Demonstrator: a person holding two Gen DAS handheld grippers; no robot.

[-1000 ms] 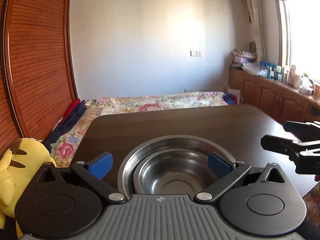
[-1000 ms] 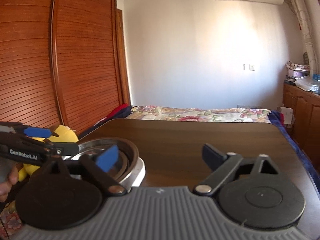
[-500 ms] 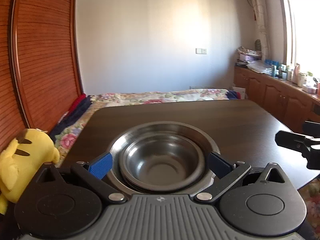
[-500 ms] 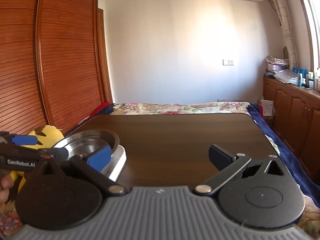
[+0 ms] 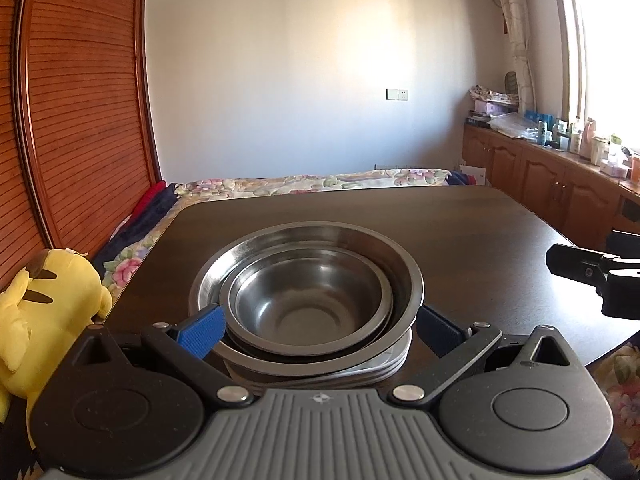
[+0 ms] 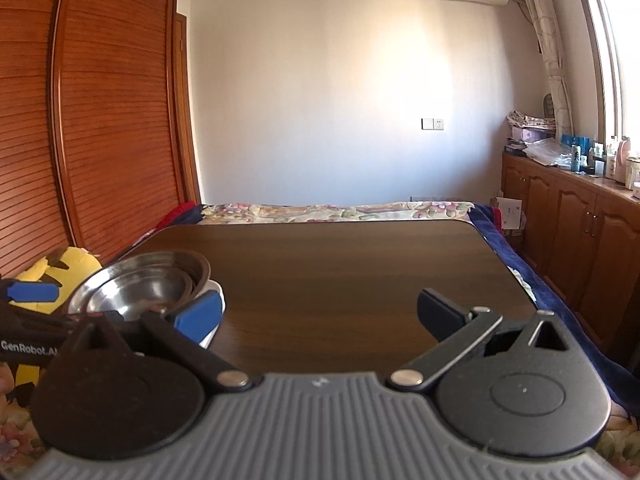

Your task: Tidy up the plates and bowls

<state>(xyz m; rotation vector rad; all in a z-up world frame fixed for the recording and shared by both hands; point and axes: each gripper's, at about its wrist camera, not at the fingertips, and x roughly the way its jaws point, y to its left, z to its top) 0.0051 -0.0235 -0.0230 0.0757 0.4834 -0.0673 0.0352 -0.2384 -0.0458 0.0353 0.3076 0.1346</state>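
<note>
My left gripper (image 5: 316, 326) sits wide around the near side of the nested steel bowls (image 5: 308, 296), pads beside the outer rim, pressing on nothing I can see. The bowls rest on white plates (image 6: 212, 300) near the worktop's (image 6: 340, 264) left front edge. My right gripper (image 6: 320, 314) has just been opening and now stands fully spread and empty. The stacking looks done. Beyond, the dark worktop lies bare to its far edge at the bed (image 5: 304, 182).

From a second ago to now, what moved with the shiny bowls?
The left gripper drew back, so the whole stack of steel bowls shows between its open fingers. The right gripper swung right, toward bare table, its jaws having just opened wide, with nothing between them. The nested stack and the yellow plush toy stayed put.
</note>
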